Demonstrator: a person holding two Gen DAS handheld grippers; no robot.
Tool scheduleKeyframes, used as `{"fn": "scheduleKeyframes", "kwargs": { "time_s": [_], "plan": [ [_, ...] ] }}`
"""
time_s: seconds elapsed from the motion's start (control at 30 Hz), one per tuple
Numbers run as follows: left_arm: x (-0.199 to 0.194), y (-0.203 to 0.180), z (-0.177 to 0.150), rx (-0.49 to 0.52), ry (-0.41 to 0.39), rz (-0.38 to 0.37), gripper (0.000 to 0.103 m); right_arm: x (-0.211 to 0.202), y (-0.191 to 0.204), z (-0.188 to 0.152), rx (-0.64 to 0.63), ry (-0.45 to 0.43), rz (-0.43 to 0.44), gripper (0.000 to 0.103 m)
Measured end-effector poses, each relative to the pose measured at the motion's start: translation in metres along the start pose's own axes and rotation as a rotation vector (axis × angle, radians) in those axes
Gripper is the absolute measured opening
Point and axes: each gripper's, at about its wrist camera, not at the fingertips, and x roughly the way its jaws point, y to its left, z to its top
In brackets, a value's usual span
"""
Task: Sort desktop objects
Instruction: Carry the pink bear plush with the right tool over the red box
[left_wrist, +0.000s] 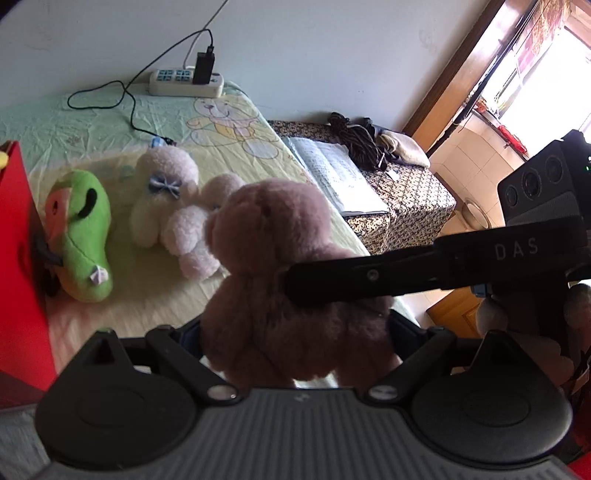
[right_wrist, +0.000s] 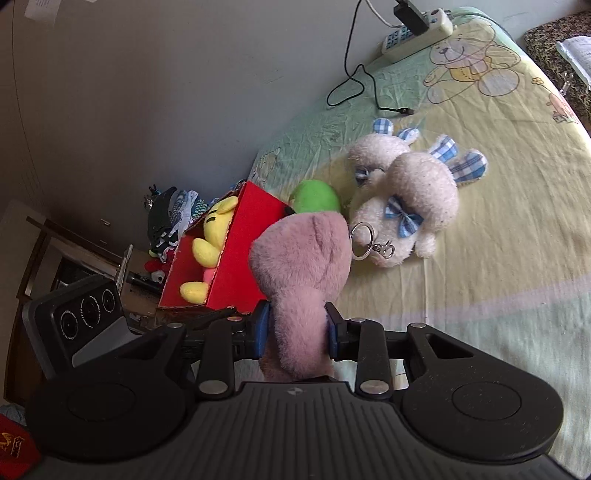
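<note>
A pink plush toy (left_wrist: 280, 266) hangs above the bedsheet, held from two sides. My left gripper (left_wrist: 295, 332) is shut on its lower body, which fills the gap between the fingers. My right gripper (right_wrist: 297, 332) grips the same pink plush toy (right_wrist: 306, 258) between its blue pads; in the left wrist view its black finger (left_wrist: 369, 277) presses in from the right. A metal key ring (right_wrist: 364, 240) dangles from the toy. An open red box (right_wrist: 236, 258) beside it holds a yellow plush (right_wrist: 212, 236). A green plush (left_wrist: 85, 236) and two white bunnies (left_wrist: 166, 192) lie on the sheet.
A power strip (left_wrist: 186, 83) with a black charger and cable lies at the far edge by the wall. A cloth-covered bench (left_wrist: 406, 192) with an open book and clothes stands to the right of the bed. Clutter sits on a low shelf (right_wrist: 162, 221) behind the red box.
</note>
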Motion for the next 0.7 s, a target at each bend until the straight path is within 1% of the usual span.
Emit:
{"fn": "scheduleKeyframes", "kwargs": {
  "time_s": [0.13, 0.27, 0.43, 0.5, 0.63, 0.7],
  "plan": [
    [-0.037, 0.018, -0.002, 0.018, -0.059, 0.012, 0.093, 0.018, 0.038, 0.003, -0.044, -0.013, 0.014, 0.033],
    [-0.076, 0.046, 0.000, 0.039, -0.105, 0.004, 0.093, 0.038, 0.077, 0.004, -0.079, -0.038, 0.012, 0.033],
    [-0.126, 0.078, 0.002, 0.080, -0.181, -0.006, 0.093, 0.068, 0.122, 0.003, -0.138, -0.053, 0.001, 0.033],
    [-0.142, 0.091, 0.003, 0.097, -0.203, -0.004, 0.093, 0.079, 0.137, 0.003, -0.147, -0.075, 0.001, 0.033],
    [-0.163, 0.117, 0.004, 0.111, -0.222, -0.016, 0.093, 0.100, 0.160, 0.005, -0.159, -0.114, -0.001, 0.033],
    [-0.173, 0.129, 0.005, 0.123, -0.238, -0.010, 0.093, 0.112, 0.170, 0.007, -0.170, -0.128, -0.001, 0.033]
  ]
}}
